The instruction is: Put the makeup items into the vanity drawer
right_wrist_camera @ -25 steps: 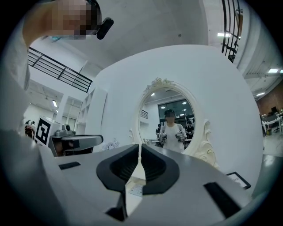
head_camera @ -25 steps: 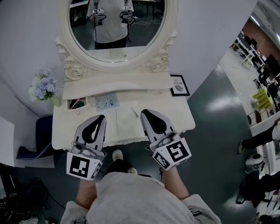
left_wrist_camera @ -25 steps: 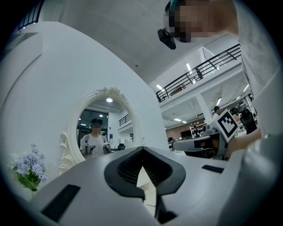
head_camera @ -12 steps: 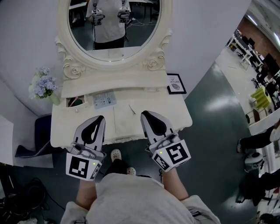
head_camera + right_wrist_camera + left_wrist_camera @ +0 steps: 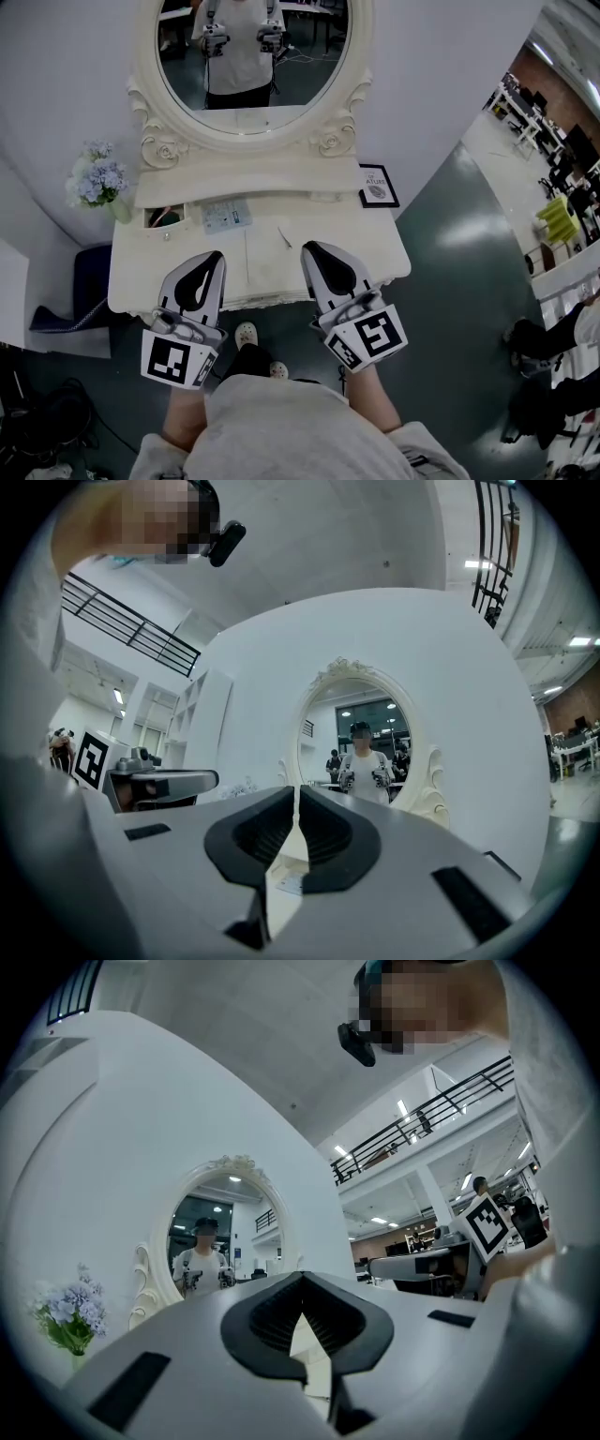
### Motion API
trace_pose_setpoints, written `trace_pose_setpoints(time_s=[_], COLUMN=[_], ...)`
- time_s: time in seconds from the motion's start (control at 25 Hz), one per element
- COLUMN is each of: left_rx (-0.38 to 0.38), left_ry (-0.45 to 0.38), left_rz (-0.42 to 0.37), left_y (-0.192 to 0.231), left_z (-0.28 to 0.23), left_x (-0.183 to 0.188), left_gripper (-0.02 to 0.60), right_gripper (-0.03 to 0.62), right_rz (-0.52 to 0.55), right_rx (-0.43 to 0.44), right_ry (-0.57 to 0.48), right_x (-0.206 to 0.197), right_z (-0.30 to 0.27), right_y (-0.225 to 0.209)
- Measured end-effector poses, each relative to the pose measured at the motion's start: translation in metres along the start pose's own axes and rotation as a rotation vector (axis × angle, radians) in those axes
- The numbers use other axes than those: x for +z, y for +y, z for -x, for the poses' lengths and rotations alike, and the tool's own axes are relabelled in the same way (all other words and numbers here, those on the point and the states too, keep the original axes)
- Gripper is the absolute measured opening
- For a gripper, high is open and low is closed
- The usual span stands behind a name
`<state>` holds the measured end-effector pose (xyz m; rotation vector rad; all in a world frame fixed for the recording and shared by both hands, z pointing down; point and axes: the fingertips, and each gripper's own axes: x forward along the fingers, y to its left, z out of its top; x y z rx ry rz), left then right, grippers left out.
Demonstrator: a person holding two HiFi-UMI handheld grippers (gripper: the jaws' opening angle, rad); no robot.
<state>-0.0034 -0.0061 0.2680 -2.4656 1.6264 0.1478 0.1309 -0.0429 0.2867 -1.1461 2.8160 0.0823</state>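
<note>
No print can be read
The framed sign (image 5: 378,186) on the table (image 5: 272,262), just right of the mirror (image 5: 253,56), bears lettering too small to read.

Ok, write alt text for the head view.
A person holds the left tool and right tool, both shut and empty, over the front of a vanity table with an oval mirror; its left drawer is open.

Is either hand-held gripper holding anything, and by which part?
Nothing is held. The left hand-held gripper and right hand-held gripper are both shut and empty.
</note>
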Motion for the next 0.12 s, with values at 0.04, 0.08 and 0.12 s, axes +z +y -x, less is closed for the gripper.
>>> trace_pose_setpoints(time_s=[0.04, 0.08, 0.12], left_rx=[0.001, 0.002, 0.003], left_ry=[0.001, 0.001, 0.002], left_rz=[0.0, 0.0, 0.0], left_y=[0.0, -0.0001, -0.0001], left_z=[0.0011, 0.0022, 0.0033], left_x=[0.0, 0.0, -0.0001], left_gripper=[0.014, 0.014, 0.014], right_gripper=[0.031, 0.031, 0.031], right_rz=[0.0, 0.0, 0.0], right_rx=[0.0, 0.001, 0.001], right_ry=[-0.001, -0.002, -0.003], right_x=[0.0004, 0.0008, 0.0011], right_z=[0.0003, 0.0007, 0.001], right_y=[0.0009, 0.0019, 0.0028])
